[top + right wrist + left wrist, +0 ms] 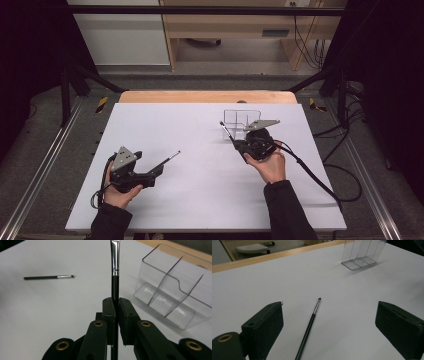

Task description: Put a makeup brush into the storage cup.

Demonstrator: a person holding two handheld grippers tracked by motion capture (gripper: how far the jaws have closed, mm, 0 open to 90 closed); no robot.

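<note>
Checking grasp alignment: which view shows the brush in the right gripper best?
Right gripper view: the held brush stands clamped between the right gripper jaws, ferrule sharp. The high view shows it small.

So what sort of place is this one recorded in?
Probably a lab or workshop recording station: a white table inside a dark metal frame, loose cables on the grey floor, and wooden furniture behind.
</note>
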